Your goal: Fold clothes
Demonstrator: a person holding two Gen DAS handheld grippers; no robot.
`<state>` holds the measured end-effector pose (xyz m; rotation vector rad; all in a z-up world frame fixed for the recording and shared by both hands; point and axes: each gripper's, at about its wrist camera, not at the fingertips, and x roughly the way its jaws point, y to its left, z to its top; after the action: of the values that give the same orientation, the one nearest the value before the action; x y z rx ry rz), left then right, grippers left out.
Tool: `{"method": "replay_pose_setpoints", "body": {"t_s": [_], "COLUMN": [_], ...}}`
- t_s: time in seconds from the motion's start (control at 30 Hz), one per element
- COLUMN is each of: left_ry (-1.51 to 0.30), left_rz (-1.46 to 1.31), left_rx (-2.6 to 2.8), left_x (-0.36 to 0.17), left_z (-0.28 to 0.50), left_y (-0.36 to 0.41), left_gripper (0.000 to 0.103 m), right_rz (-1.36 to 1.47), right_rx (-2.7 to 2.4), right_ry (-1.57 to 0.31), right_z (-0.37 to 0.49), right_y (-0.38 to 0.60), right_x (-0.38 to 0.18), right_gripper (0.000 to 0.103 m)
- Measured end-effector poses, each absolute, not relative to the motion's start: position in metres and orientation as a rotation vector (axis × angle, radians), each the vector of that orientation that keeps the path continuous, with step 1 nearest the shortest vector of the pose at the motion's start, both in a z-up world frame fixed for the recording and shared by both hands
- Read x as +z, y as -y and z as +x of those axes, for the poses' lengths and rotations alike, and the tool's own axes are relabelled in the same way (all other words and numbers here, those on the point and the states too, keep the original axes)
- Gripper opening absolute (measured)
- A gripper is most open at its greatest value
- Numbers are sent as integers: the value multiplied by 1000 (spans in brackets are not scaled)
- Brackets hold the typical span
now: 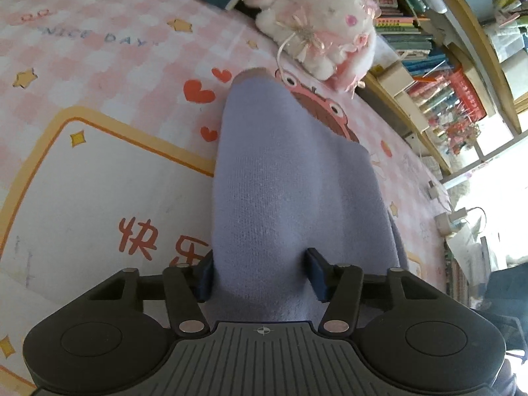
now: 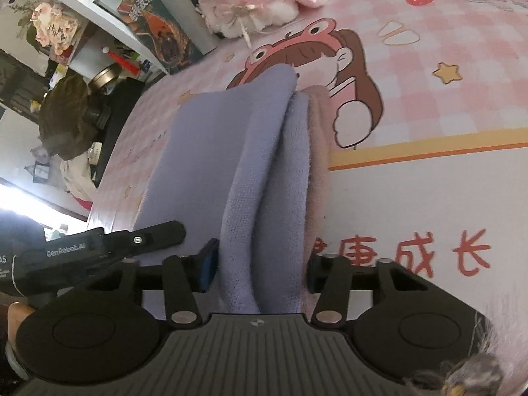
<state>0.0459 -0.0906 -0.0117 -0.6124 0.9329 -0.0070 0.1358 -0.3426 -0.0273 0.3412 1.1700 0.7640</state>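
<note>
right wrist: garment [image 2: 260, 198] inside gripper [image 2: 260, 270]

Both claws, left [image 1: 260, 277] and right [image 2: 260, 272], are black with blue finger pads [image 1: 316, 272], silver screws and ribbed grey bases; white "GenRobot.AI" lettering marks the left claw.

One lavender knit garment [image 1: 290, 198], gathered into two thick folds in the right wrist view; two grippers, the left gripper [image 1: 260, 274] and the right gripper [image 2: 260, 269]; one white-and-pink plush toy [image 1: 323, 29]; one printed pink checked mat [image 1: 99, 66]; three red hearts [image 1: 199, 94] on it
</note>
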Motion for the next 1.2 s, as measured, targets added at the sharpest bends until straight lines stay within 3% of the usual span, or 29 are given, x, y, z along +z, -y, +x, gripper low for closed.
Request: {"method": "replay_pose_setpoints", "body": {"t_s": [0.1,0.4,1.2], "left_ry": [-906,-837,-798], "left_rz": [-544,-493,-464], "left_rx": [-2,-35,-86], "left_x": [-1,18,36], "left_z": [42,27,5], "left_y": [102,116,132], "left_gripper": [46,46,46], "right_rz": [292,168,178], "right_rx": [779,804,783], "right_ry": [-1089,-873,-839], "right_z": [126,92,63], "right_y": [345,356,376], "right_x": [-15,21,32], "right_gripper": [31,31,31]}}
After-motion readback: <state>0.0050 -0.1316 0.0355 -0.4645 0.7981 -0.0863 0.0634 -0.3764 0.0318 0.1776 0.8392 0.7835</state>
